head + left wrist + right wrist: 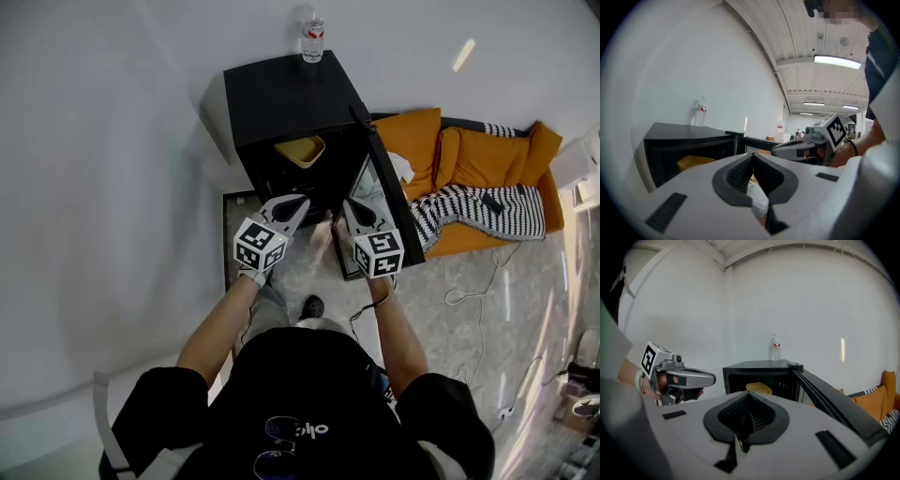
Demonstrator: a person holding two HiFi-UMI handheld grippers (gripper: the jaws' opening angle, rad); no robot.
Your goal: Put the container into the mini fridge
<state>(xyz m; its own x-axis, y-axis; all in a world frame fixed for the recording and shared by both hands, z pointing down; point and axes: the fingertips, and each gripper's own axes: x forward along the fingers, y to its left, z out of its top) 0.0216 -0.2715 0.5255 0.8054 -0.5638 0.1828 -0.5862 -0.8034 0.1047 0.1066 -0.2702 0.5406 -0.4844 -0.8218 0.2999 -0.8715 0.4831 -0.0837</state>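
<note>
The black mini fridge (281, 94) stands against the white wall with its door (386, 211) swung open to the right. A yellow container (302, 150) sits inside the fridge, also seen in the left gripper view (693, 162) and the right gripper view (758, 388). My left gripper (300, 200) hovers in front of the opening, shut and holding nothing (752, 155). My right gripper (349, 202) hangs beside it near the door, also shut and empty (749, 394). Both are apart from the container.
A water bottle (312, 36) stands on the fridge top. An orange sofa (487, 155) with a striped blanket (473, 211) lies to the right of the door. Cables (478, 291) trail over the floor. A dark-framed panel (232, 239) lies left of the fridge.
</note>
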